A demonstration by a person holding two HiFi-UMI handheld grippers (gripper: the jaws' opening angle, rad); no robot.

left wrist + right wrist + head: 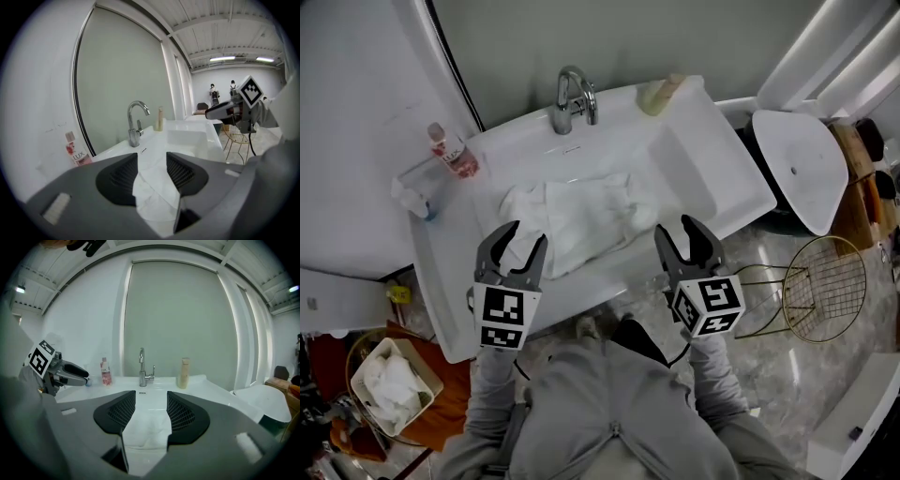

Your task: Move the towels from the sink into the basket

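White towels [581, 217] lie crumpled in the basin of the white sink [712, 178]. My left gripper [518, 242] hovers over the towels' left edge, open, with nothing between its fingers. In the left gripper view the towel [157, 187] shows through the gap of the gripper [152, 169]. My right gripper [678, 234] hangs open at the sink's front rim, just right of the towels. The right gripper view shows the towel [145, 430] beyond the gripper [151, 411]. A gold wire basket [827, 289] stands on the floor to the right.
A chrome faucet [573, 99] rises at the back of the sink. A pink bottle [451, 151] stands at its left, a cream bottle [662, 94] at its right. A white toilet lid [802, 169] is at the right. A bin with white cloth [392, 382] sits at bottom left.
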